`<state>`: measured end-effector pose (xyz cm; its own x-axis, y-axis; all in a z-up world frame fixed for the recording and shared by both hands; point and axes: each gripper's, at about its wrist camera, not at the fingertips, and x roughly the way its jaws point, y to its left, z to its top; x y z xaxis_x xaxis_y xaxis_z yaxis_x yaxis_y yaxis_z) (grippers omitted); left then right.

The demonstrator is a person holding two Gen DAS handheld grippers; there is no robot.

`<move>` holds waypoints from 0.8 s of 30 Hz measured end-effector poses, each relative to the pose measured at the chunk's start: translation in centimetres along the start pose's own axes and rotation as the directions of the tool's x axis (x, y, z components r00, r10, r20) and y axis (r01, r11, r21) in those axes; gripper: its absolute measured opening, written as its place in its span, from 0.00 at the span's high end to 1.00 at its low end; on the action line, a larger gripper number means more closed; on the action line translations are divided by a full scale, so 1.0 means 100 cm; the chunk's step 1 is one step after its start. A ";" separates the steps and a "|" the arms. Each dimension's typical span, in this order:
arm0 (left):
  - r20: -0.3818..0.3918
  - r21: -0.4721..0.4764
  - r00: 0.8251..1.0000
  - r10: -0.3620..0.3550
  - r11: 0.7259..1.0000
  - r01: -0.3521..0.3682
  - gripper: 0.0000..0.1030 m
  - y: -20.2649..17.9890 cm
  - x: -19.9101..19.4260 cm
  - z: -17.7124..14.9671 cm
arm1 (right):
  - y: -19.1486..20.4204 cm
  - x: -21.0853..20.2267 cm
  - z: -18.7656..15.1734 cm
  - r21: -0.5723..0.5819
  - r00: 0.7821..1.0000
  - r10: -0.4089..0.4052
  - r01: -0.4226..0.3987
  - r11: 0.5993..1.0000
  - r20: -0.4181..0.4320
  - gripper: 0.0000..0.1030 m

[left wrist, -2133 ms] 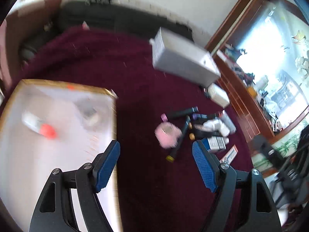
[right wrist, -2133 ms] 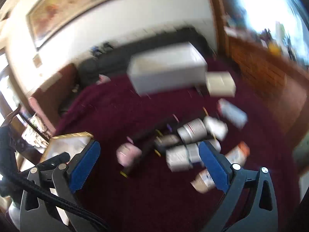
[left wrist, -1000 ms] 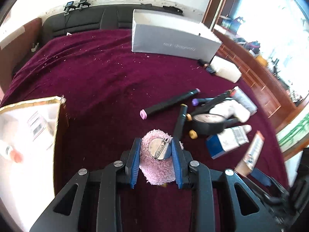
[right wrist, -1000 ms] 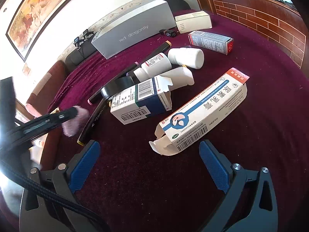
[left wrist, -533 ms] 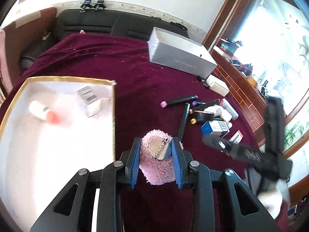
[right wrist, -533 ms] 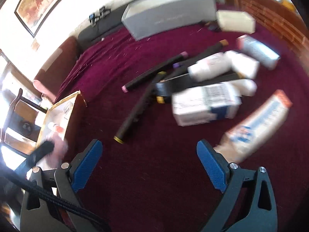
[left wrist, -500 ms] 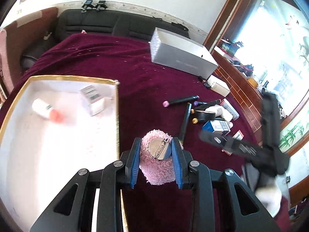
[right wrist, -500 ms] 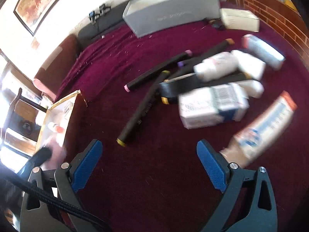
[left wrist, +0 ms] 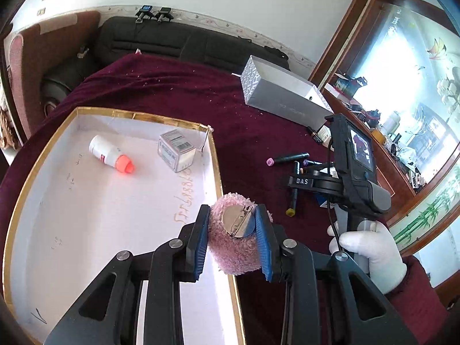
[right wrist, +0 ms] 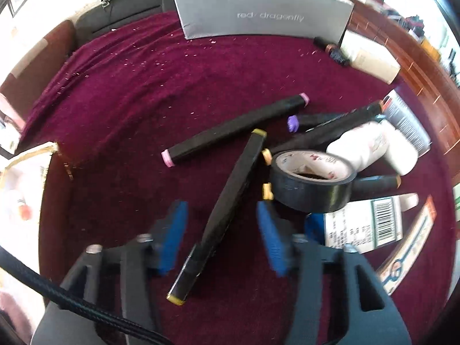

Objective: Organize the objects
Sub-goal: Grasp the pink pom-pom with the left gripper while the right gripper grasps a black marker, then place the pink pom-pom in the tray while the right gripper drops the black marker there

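Note:
My left gripper (left wrist: 231, 237) is shut on a pink fluffy puff with a round metal disc (left wrist: 234, 237), held above the right rim of the white gold-edged tray (left wrist: 216, 161). The tray holds a white bottle with an orange cap (left wrist: 110, 155) and a small grey box (left wrist: 176, 150). My right gripper (right wrist: 221, 237) is open, its blurred jaws on either side of a black marker with yellow ends (right wrist: 227, 204) that lies on the maroon cloth. The right gripper's body also shows in the left wrist view (left wrist: 353, 178), over the clutter.
A black tape roll (right wrist: 312, 182), other black markers (right wrist: 235, 125), white bottles (right wrist: 371, 149) and medicine cartons (right wrist: 371, 220) lie right of the marker. A long grey box (right wrist: 261, 14) stands at the back. A dark sofa (left wrist: 172, 43) lies beyond the table.
My left gripper carried the pink puff leftward to the tray's rim. My right gripper dropped low over the yellow-ended marker and its jaws narrowed around it.

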<state>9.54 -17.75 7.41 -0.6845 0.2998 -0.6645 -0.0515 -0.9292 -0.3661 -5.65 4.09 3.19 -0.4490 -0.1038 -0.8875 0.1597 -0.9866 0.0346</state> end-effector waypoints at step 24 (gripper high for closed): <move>0.025 -0.032 0.994 0.107 0.994 -0.106 0.74 0.033 -0.023 -0.005 | 0.000 -0.083 -0.041 0.033 0.906 0.416 -0.420 0.907 0.077 0.88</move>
<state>11.27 -21.35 7.40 -0.7040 0.1936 -0.6833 0.0448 -0.9481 -0.3148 1.64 5.51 8.66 -0.4078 -0.5143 -0.7544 0.3042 -0.8556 0.4188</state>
